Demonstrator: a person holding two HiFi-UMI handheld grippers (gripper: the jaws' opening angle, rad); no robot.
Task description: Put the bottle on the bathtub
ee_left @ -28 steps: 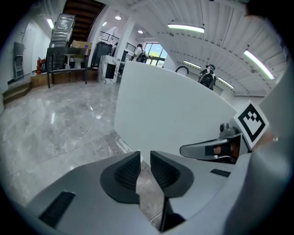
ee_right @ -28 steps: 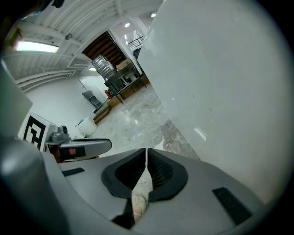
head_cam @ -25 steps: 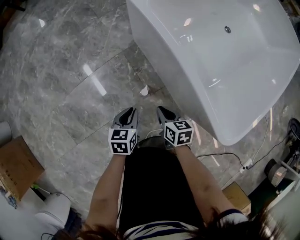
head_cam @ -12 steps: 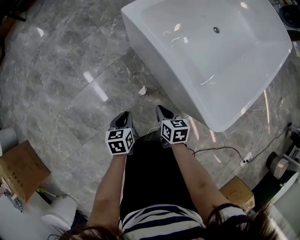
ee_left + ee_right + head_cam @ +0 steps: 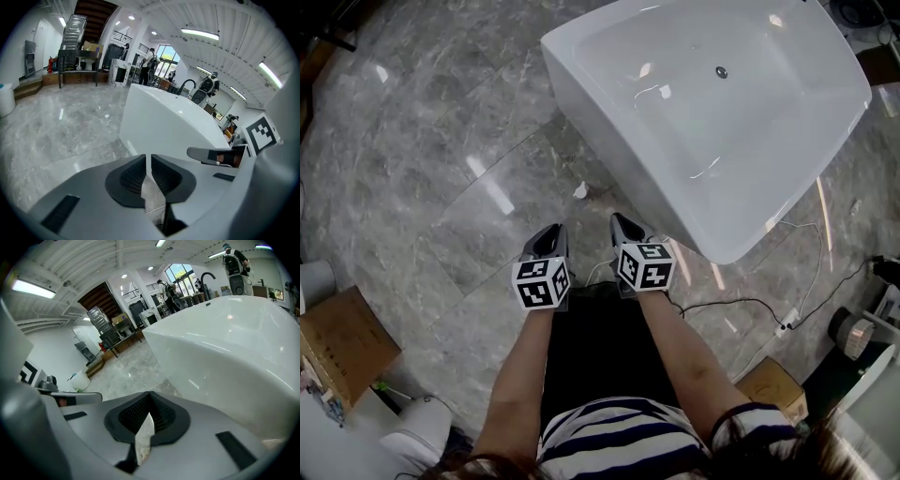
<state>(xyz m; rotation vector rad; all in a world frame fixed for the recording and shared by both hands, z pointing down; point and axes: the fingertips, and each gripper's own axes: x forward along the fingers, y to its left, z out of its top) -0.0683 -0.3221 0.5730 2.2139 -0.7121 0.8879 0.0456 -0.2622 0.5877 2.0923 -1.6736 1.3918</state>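
Observation:
A small white object [image 5: 579, 190], possibly the bottle, lies on the grey marble floor beside the tub's near wall; it is too small to tell for sure. The white bathtub [image 5: 609, 56] fills the upper right of the head view and is empty inside. My left gripper [image 5: 551, 230] and right gripper [image 5: 622, 221] hover side by side above the floor, short of the white object. Each is shut with nothing between its pads. The left gripper view shows the shut left gripper [image 5: 148, 157] facing the bathtub [image 5: 159, 117]. In the right gripper view, the bathtub [image 5: 225, 343] rises past the right gripper [image 5: 150, 394].
A cardboard box [image 5: 337, 337] and a white rounded fixture [image 5: 417, 431] sit at the lower left. A cable runs to a power strip [image 5: 787, 323] right of the tub, with another box [image 5: 773, 384] below it. Shelving and people stand far off in the room.
The head view has shifted a little, so the bathtub sits lower and further left in it. Both grippers stay shut and side by side.

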